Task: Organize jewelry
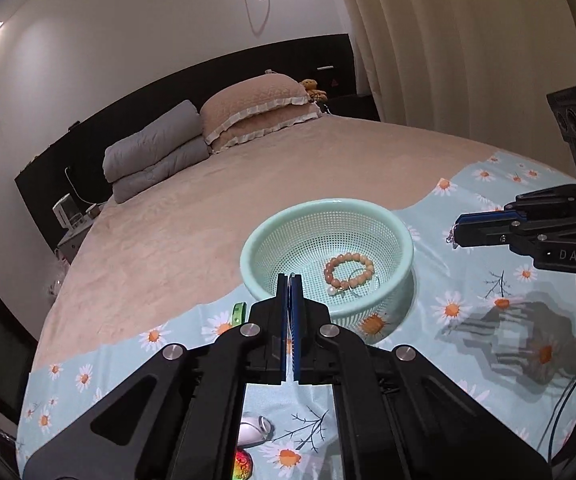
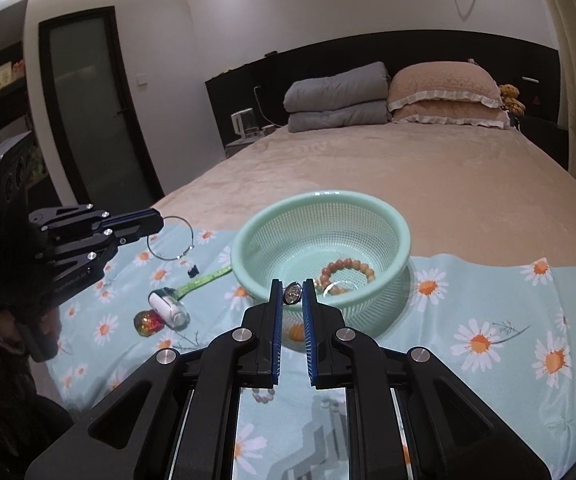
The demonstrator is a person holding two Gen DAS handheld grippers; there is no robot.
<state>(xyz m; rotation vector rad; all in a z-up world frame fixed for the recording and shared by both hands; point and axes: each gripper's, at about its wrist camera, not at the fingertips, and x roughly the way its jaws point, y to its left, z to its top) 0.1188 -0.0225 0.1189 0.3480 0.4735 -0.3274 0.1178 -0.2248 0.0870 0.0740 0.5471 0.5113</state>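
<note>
A mint-green mesh basket (image 1: 402, 240) (image 2: 404, 240) stands on a daisy-print cloth on the bed. Inside lie a peach bead bracelet (image 1: 348, 270) (image 2: 348, 266) and a thin silver ring (image 1: 362, 280). My left gripper (image 1: 290, 280) (image 2: 159, 216) is shut on a thin silver bangle (image 2: 171, 238), held above the cloth left of the basket. My right gripper (image 2: 292, 286) (image 1: 454, 236) is shut on a small oval jewel piece (image 2: 292, 294) at the basket's near rim.
On the cloth (image 2: 488, 300) left of the basket lie a green strap (image 2: 203, 280), a small white case (image 2: 167, 308), a red-green gem (image 2: 149, 322) and a small black clip (image 2: 193, 270). A bead bracelet (image 2: 263, 396) lies under my right gripper. Pillows and a folded quilt sit far back.
</note>
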